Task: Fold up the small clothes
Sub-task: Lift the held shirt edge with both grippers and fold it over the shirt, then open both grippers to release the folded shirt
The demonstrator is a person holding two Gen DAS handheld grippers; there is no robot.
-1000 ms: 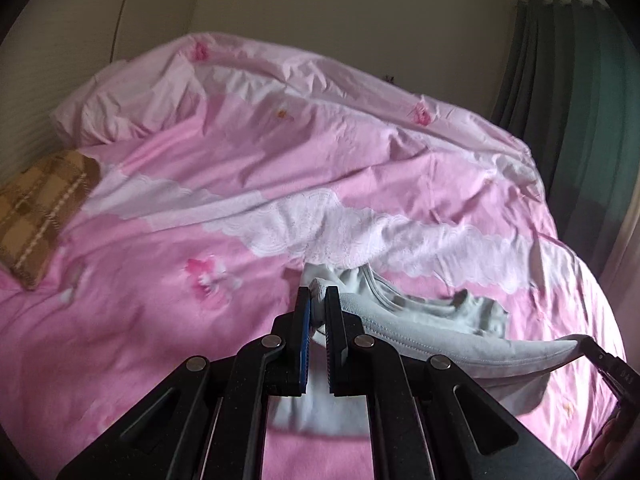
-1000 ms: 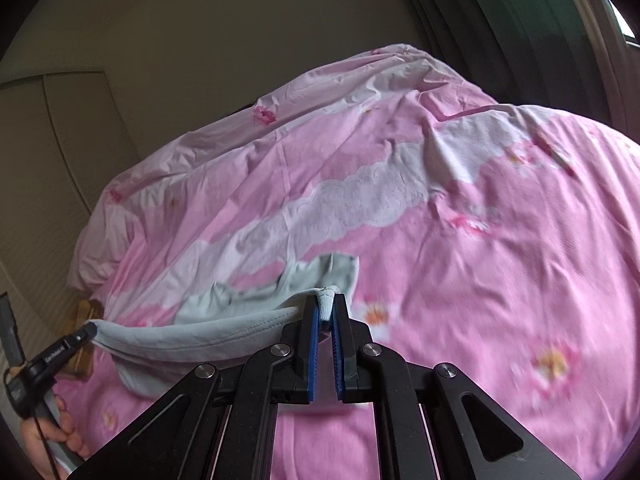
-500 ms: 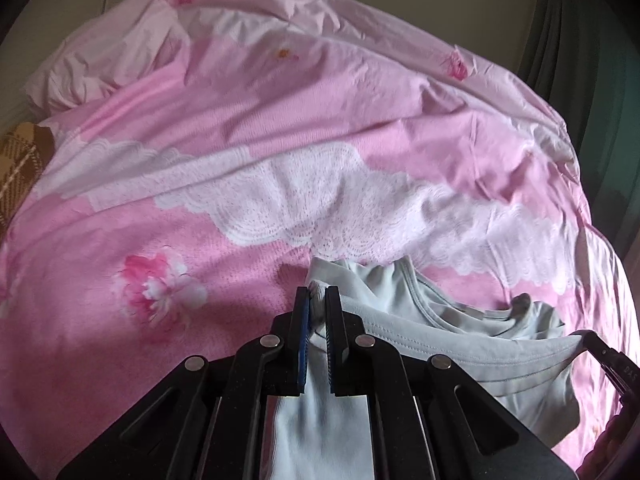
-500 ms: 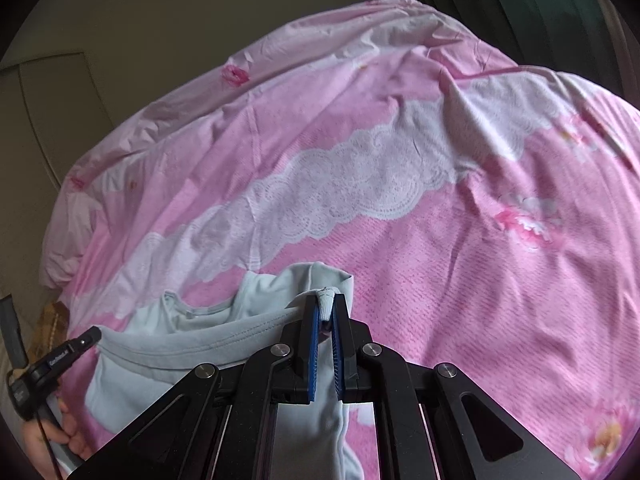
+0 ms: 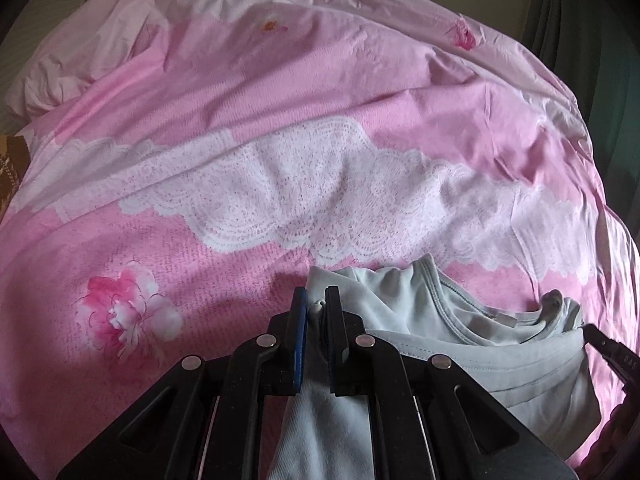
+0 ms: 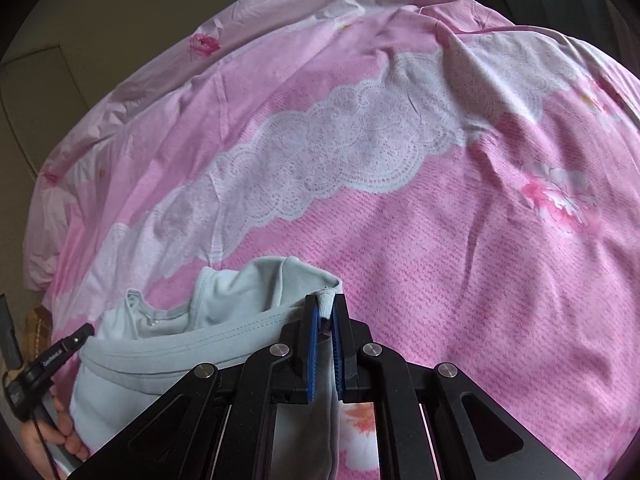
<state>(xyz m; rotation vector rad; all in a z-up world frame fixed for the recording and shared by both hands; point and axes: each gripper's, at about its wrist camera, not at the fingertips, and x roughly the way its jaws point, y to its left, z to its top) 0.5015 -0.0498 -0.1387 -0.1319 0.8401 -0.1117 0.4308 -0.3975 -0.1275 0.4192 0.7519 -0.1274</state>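
Note:
A small pale grey-blue shirt lies on the pink bedspread, its neckline turned toward the lace band. My left gripper is shut on one corner of the shirt's hem, a nub of cloth poking out between the blue pads. My right gripper is shut on the other corner of the shirt, with the hem stretched between the two. The right gripper's tip shows at the right edge of the left wrist view. The left gripper's tip and the hand holding it show at the left edge of the right wrist view.
The pink bedspread with a white lace band and flower prints fills both views. A brown plaid cushion sits at the far left. A dark green curtain hangs at the right, and a beige wall stands behind.
Both grippers have come down and forward toward the bed with the shirt's hem held. The shirt now lies lower and flatter on the bedspread, and the bed fills more of both views.

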